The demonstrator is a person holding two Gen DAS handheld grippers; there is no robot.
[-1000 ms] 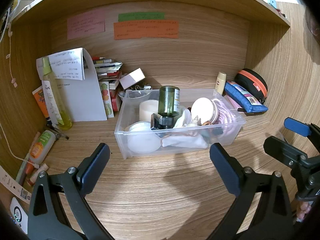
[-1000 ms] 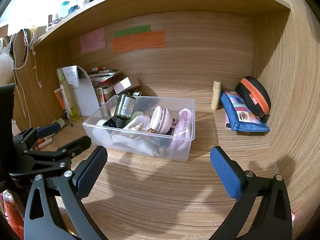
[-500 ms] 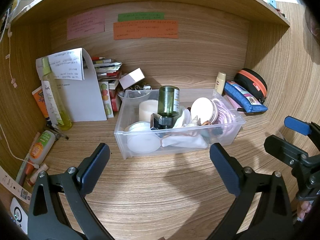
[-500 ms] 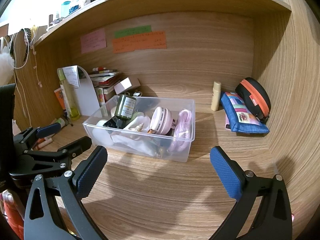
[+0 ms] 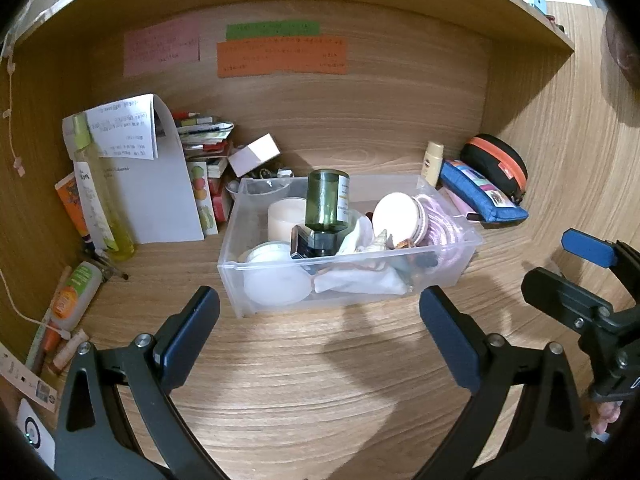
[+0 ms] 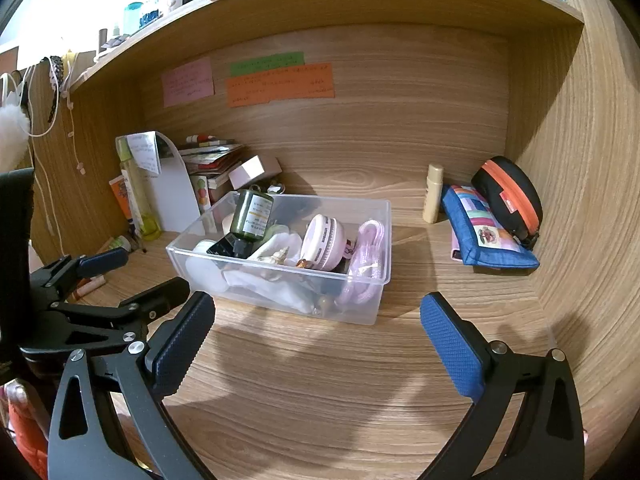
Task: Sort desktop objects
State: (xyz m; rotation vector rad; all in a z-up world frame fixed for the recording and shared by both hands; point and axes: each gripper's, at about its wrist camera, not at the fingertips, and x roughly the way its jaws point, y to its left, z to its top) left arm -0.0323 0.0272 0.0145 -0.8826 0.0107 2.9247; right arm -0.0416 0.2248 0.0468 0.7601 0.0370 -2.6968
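A clear plastic bin (image 5: 448, 280) (image 6: 280, 304) sits mid-desk, filled with a tipped green bottle (image 5: 327, 204) (image 6: 252, 216), a white round tin (image 5: 396, 216) (image 6: 324, 236), a pink cord (image 6: 366, 256), a candle (image 5: 286, 218) and white cloth. My left gripper (image 5: 318, 330) is open and empty in front of the bin; it also shows in the right wrist view (image 6: 132, 276). My right gripper (image 6: 316, 340) is open and empty, near the bin's right front; it also shows in the left wrist view (image 5: 576, 268).
A blue pouch (image 5: 484, 194) (image 6: 488, 232), a black-orange case (image 5: 496, 164) (image 6: 508, 196) and a beige tube (image 6: 434, 192) stand at the back right. Books, a white paper (image 5: 160, 184), a yellow spray bottle (image 5: 98, 200) and tubes (image 5: 72, 292) crowd the left side.
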